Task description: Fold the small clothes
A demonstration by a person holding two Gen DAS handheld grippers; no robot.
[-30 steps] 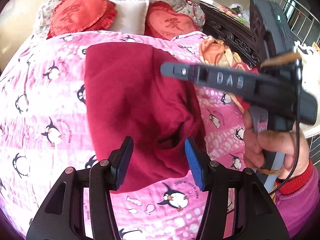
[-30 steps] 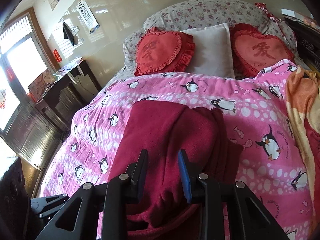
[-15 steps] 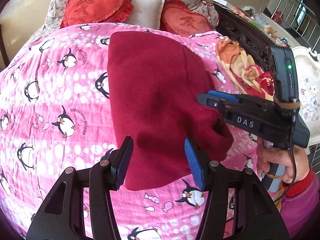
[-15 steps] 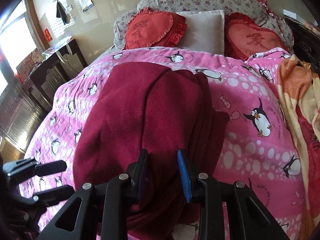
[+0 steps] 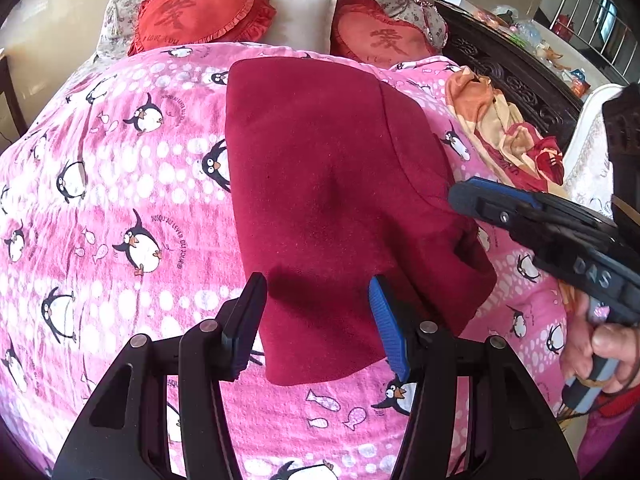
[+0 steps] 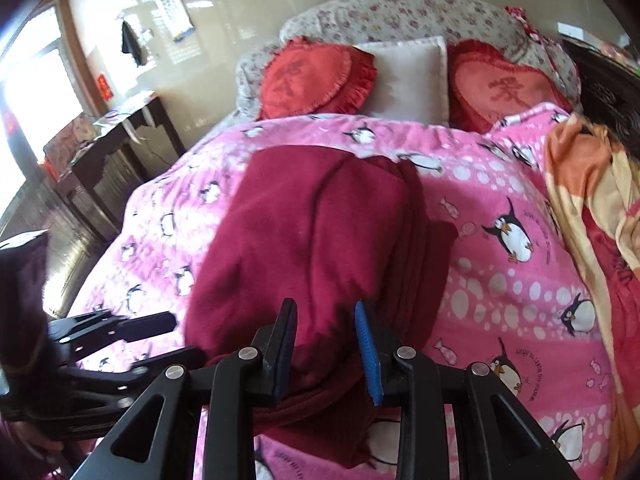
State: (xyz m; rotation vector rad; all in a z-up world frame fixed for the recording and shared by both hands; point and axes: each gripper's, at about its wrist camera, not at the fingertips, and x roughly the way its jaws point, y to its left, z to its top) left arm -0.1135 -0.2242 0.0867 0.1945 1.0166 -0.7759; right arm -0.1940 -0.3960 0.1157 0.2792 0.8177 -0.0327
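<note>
A dark red fleece garment (image 5: 328, 184) lies folded lengthwise on the pink penguin bedspread (image 5: 120, 208). It also shows in the right wrist view (image 6: 320, 240). My left gripper (image 5: 316, 320) is open and empty, its jaws spread over the garment's near hem. My right gripper (image 6: 325, 344) is open and empty above the garment's near right corner. In the left wrist view it shows side-on at the right (image 5: 532, 216), beside the garment's right edge. The left gripper shows at the lower left of the right wrist view (image 6: 152, 340).
Two red heart cushions (image 5: 200, 16) and a white pillow (image 5: 300, 16) lie at the bed's head. An orange and red cloth (image 5: 504, 136) lies along the bed's right side beside a dark carved bed frame (image 5: 512, 76). A dark desk (image 6: 100, 152) stands left of the bed.
The right gripper has drawn back to the right, off the garment, with its jaws slightly wider. The left gripper has stayed open over the near hem. The garment has settled flatter.
</note>
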